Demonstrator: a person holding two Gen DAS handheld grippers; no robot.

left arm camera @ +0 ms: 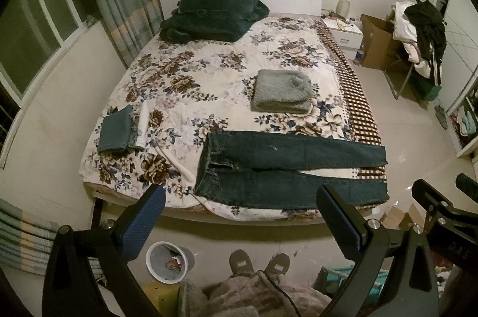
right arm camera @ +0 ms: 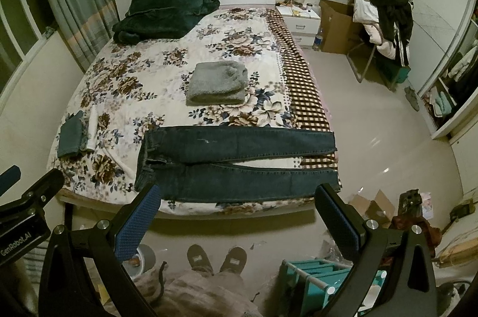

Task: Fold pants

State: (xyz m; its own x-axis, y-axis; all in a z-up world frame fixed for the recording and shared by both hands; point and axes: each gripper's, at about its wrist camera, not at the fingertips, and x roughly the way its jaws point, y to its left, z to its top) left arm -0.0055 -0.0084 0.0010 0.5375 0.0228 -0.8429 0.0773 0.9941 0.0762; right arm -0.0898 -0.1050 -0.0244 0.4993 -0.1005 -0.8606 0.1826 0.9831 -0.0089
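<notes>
Along the bed's [left arm camera: 143, 96] near edge lay the jeans [left arm camera: 286, 167], both claws [left arm camera: 240, 223] [right arm camera: 239, 223] spread wide, holding nothing.

Grey towel [left arm camera: 282, 90] on floral bedspread [left arm camera: 191, 72]

Dark blue denim pants [right arm camera: 239, 164] lie on a cream bedspread [right arm camera: 167, 78] printed with brown and navy flowers and edged in brown-and-cream check, alongside a grey folded towel [right arm camera: 218, 84] and a dark green blanket [right arm camera: 167, 12].
</notes>
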